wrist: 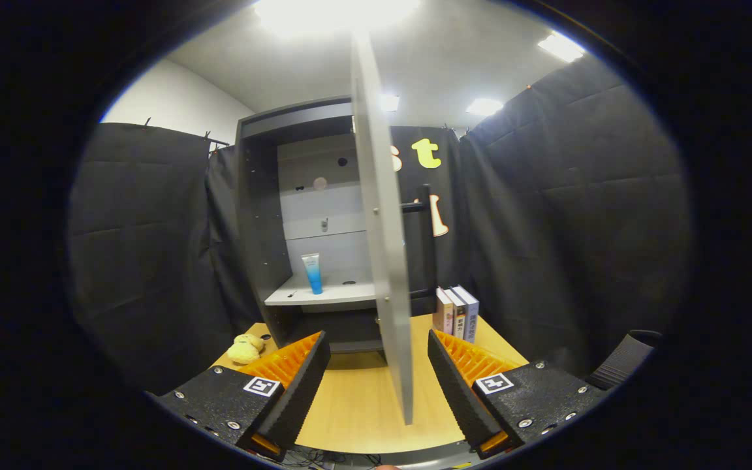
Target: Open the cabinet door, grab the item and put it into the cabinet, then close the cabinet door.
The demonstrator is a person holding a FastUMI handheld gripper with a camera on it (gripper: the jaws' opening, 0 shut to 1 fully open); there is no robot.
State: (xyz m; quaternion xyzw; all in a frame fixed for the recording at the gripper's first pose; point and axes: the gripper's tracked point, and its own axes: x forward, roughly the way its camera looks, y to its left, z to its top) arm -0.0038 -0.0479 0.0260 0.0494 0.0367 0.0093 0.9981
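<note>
Gripper view: fisheye riding on the tongs (379, 385), low over the tabletop (356, 405), facing forward and slightly up at the cabinet (265, 215). Near: the open cabinet door (382, 248) stands edge-on just ahead, between the parted fingers.

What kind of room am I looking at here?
Likely a staged test booth: black cloth walls surround a wooden table holding a small open cabinet and books. The gripper jaws stand open.

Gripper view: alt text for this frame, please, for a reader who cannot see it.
The hand-held gripper is open, its fingers either side of the edge of the open cabinet door. A blue tube stands on the cabinet shelf; books and a yellow plush toy are on the wooden table.
</note>
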